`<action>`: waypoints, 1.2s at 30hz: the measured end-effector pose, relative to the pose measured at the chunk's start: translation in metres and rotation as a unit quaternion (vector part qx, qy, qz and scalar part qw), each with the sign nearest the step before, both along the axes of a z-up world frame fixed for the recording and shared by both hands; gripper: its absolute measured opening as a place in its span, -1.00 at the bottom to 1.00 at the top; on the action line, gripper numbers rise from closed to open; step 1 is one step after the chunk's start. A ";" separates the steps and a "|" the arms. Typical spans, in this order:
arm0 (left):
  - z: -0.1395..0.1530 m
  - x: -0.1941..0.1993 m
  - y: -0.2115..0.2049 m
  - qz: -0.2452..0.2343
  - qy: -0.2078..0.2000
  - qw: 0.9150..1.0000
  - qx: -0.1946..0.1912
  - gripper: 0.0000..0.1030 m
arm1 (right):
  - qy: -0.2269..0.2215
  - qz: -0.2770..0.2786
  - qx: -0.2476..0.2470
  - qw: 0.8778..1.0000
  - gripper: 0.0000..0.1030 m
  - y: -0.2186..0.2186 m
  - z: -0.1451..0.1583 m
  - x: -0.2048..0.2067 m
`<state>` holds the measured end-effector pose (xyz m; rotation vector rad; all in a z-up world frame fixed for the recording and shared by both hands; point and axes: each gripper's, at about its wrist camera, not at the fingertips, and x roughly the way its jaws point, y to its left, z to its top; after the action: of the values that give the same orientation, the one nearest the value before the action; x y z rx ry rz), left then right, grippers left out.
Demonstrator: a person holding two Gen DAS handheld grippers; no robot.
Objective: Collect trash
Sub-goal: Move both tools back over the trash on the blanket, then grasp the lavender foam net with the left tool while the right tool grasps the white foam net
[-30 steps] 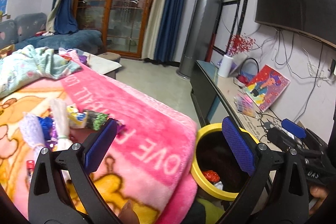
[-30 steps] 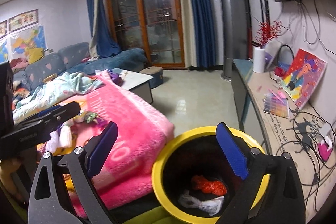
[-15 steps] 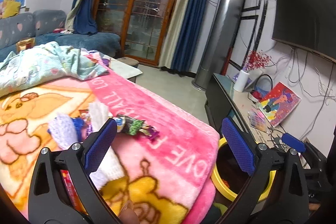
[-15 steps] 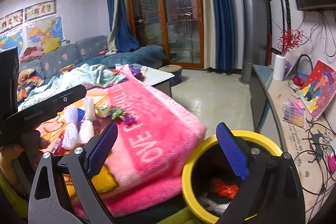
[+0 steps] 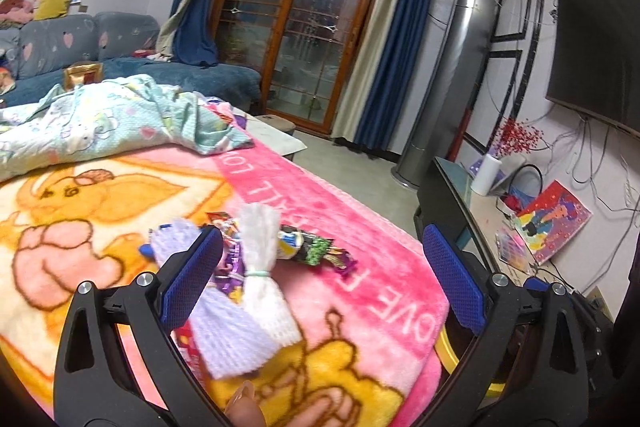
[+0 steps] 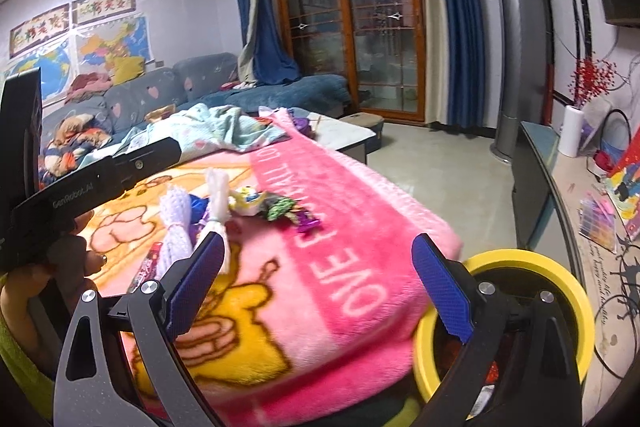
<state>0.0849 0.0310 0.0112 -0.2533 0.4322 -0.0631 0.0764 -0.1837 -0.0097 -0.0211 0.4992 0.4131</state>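
The step looks like reaching for more trash. The trash [image 5: 256, 259] (wrappers and white net sleeves) lies in a heap on the pink blanket [image 5: 360, 267]. The yellow bin [image 6: 560, 291] sits low beside the blanket's edge. The left claw [image 5: 320, 279] hangs over the heap, spread wide, holding nothing. The right claw [image 6: 320, 287] is spread wide and empty too. Next, one claw should go down and pinch one piece.

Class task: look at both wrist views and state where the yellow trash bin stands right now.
In the right wrist view the yellow trash bin stands at lower right, beside the pink blanket's edge, partly behind the right tongs.
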 end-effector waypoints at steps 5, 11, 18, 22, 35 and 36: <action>-0.003 -0.001 0.019 0.024 0.003 1.000 -0.008 0.78 | 0.013 0.016 0.000 1.000 0.79 0.020 -0.005 0.008; -0.006 -0.001 0.047 0.056 0.005 0.998 -0.022 0.78 | 0.029 0.025 -0.006 0.999 0.79 0.040 -0.013 0.019; -0.014 0.001 0.081 0.090 0.016 0.995 -0.041 0.78 | 0.041 0.038 -0.017 0.998 0.79 0.062 -0.023 0.036; -0.024 0.005 0.101 0.110 0.034 0.992 -0.053 0.78 | 0.050 0.049 -0.024 0.997 0.78 0.076 -0.031 0.046; -0.072 0.041 0.128 0.088 0.121 0.979 -0.137 0.59 | 0.135 0.106 -0.035 0.984 0.34 0.119 -0.074 0.080; -0.075 0.044 0.128 0.083 0.127 0.978 -0.142 0.54 | 0.143 0.111 -0.033 0.983 0.28 0.121 -0.077 0.080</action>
<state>0.1293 0.1588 -0.0640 -0.5819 0.6562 0.0732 0.1565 -0.0628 -0.0866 -0.0831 0.7974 0.6227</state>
